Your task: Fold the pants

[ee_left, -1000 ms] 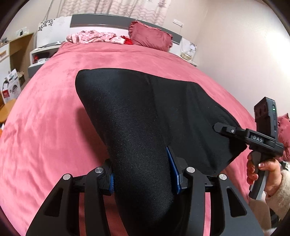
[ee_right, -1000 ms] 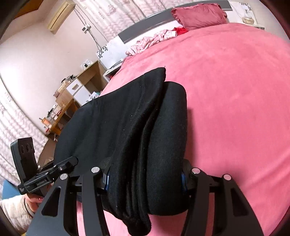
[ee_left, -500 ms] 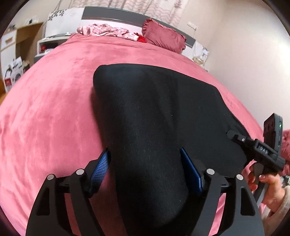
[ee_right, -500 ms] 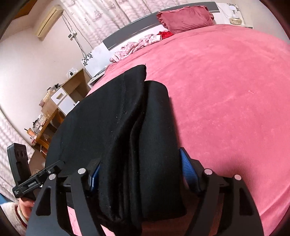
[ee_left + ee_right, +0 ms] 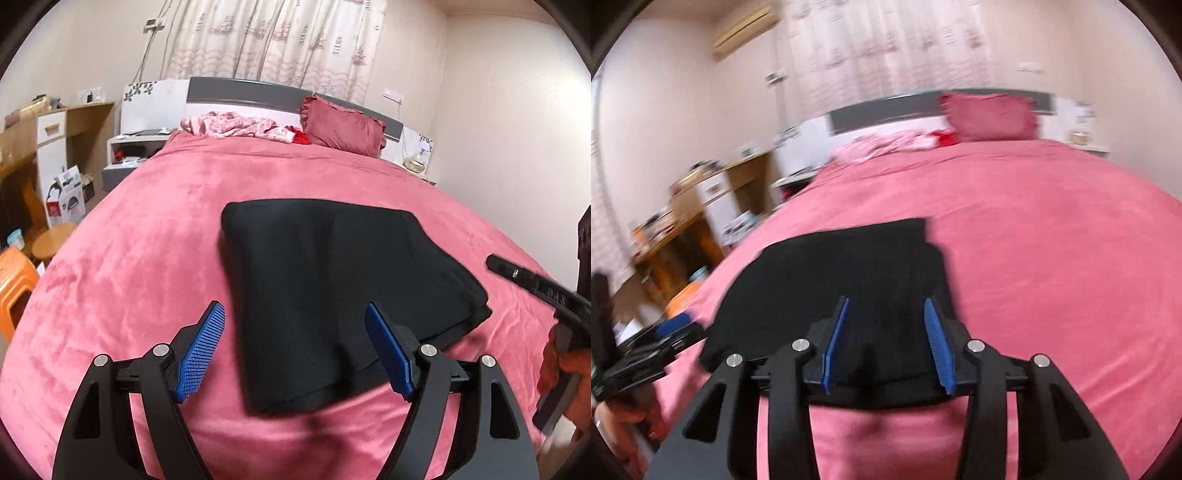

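Note:
The black pants (image 5: pixel 332 280) lie folded into a flat rectangle on the pink bed (image 5: pixel 147 258). My left gripper (image 5: pixel 295 332) is open, its blue pads on either side of the near edge, raised above the cloth and holding nothing. My right gripper (image 5: pixel 886 328) is open too, above the near right edge of the pants (image 5: pixel 849 273); that view is motion-blurred. The right gripper also shows at the right edge of the left wrist view (image 5: pixel 535 291), in a hand.
A red pillow (image 5: pixel 343 127) and a heap of pink clothes (image 5: pixel 236 125) lie at the headboard. A wooden desk (image 5: pixel 44 133), a box (image 5: pixel 66 195), a round stool (image 5: pixel 51 243) and an orange stool (image 5: pixel 14 284) stand left of the bed.
Both grippers opened and let go of the pants, then pulled back and up. The pants now lie flat on the bed.

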Motion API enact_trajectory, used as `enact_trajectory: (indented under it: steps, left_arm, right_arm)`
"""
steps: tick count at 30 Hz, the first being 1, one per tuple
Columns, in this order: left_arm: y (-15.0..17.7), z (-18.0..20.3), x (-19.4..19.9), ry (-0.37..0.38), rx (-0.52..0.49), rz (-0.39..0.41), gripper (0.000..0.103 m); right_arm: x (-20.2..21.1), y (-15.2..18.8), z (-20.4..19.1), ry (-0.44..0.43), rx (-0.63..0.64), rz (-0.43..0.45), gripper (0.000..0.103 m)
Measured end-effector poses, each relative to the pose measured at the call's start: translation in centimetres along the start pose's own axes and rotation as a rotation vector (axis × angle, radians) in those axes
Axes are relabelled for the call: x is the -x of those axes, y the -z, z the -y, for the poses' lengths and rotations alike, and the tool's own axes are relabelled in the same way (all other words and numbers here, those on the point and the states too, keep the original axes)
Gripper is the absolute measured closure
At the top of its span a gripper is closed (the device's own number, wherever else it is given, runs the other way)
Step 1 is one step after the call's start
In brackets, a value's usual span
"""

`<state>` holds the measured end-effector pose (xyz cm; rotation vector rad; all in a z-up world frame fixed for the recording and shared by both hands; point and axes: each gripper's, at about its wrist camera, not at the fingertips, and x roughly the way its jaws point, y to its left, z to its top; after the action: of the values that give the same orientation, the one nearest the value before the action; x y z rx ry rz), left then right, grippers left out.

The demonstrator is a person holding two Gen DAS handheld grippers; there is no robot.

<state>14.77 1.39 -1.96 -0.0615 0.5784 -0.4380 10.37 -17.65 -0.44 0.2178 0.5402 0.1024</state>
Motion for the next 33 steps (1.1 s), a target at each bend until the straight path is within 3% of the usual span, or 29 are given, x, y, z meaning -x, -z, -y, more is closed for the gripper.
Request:
enact_trajectory:
  steps: [2, 5, 7, 8, 11, 15, 18, 20, 22, 24, 26, 29, 33]
  left_arm:
    - [-0.3, 0.8, -0.7, -0.007, -0.024, -0.019, 0.026]
    - [-0.4, 2.1, -2.5, -0.022, -0.077, -0.09, 0.026]
    - [0.1, 2.6, -3.6, -0.057, -0.105, -0.123, 0.026]
    - [0.3, 2.9, -4.3, -0.081, -0.131, -0.151, 0.026]
    - [1.0, 3.3, -6.1, -0.122, -0.175, -0.211, 0.021]
    - [1.2, 3.4, -6.6, -0.146, -0.194, -0.205, 0.017]
    - [1.6, 2.9, -5.7, -0.142, -0.173, -0.183, 0.015]
    - [2.2, 2.6, -4.8, -0.147, -0.146, -0.174, 0.011]
    - [2.6, 2.1, -4.1, -0.14, -0.078, -0.182, 0.006]
    - [3.2, 1.3, -3.4, -0.101, 0.023, -0.211, 0.006]
    - [4.2, 0.9, -2.9, -0.088, 0.096, -0.235, 0.006]
    - [6.1, 0.1, -1.7, -0.076, 0.189, -0.262, 0.006]
    - [7.7, 0.8, -0.1, -0.103, 0.142, -0.262, 0.006]
  right_arm:
    - [-1.2, 0.4, -1.1, -0.031, 0.036, -0.052, 0.064]
    - [-3.5, 1.6, -1.9, 0.011, 0.087, -0.15, 0.073]
    - [-4.4, 2.0, -0.9, 0.048, 0.065, -0.178, 0.098]
    - [-4.6, 2.0, -0.2, 0.065, 0.043, -0.18, 0.103]
    - [-5.4, 2.3, 1.8, 0.039, -0.053, -0.204, 0.103]
    - [-5.3, 2.7, 1.0, 0.083, -0.025, -0.157, 0.103]
    - [-4.4, 3.2, 1.3, 0.048, -0.088, -0.127, 0.102]
    - [-3.6, 3.3, 1.4, 0.01, -0.145, -0.12, 0.089]
    - [-2.9, 3.3, 0.8, -0.042, -0.159, -0.112, 0.038]
    - [-1.5, 3.3, -1.2, -0.052, -0.111, -0.08, 0.007]
    - [-0.4, 3.7, -3.2, -0.011, -0.018, -0.054, 0.007]
    - [-0.1, 5.1, -5.0, 0.026, 0.052, -0.093, 0.002]
    - [-0.7, 7.5, -4.6, 0.074, -0.02, -0.169, 0.002]
